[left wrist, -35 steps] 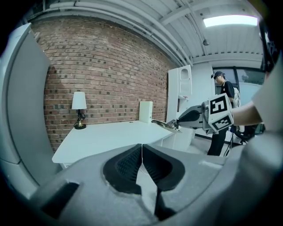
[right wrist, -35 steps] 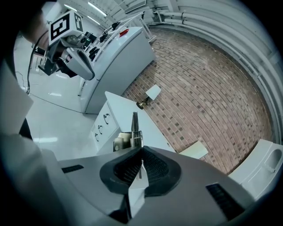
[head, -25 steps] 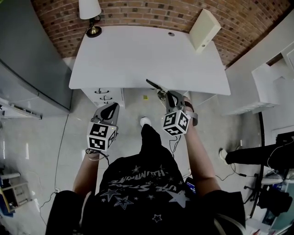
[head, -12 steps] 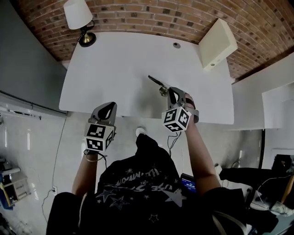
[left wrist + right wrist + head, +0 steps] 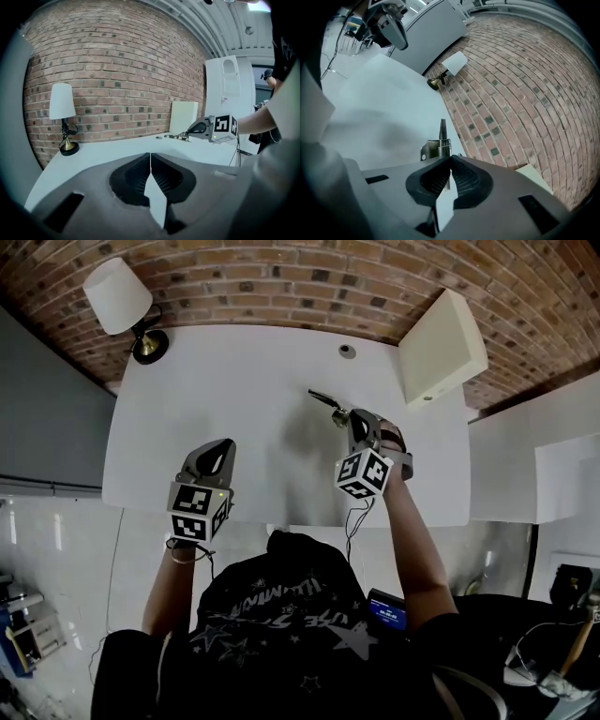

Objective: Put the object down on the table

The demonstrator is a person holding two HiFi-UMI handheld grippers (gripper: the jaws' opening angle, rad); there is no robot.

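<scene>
A slim metal tool (image 5: 326,402) with a small spring and a pointed tip sticks out ahead of my right gripper (image 5: 354,423), which is shut on it. In the right gripper view the tool (image 5: 442,140) stands above the white table (image 5: 370,103), with my right gripper (image 5: 450,161) clamped on its rear end. My left gripper (image 5: 223,446) hovers over the table's front left part, shut and empty. In the left gripper view its jaws (image 5: 150,157) meet with nothing between them, and the tool (image 5: 176,136) shows across the table.
A lamp with a white shade (image 5: 120,298) stands at the table's back left corner. A cream box (image 5: 441,348) leans at the back right by the brick wall. A small round fitting (image 5: 347,351) sits in the tabletop (image 5: 234,381) near the back.
The person has stepped up to the table. Both grippers, earlier short of its front edge, are now over the tabletop, the right one still gripping the tool.
</scene>
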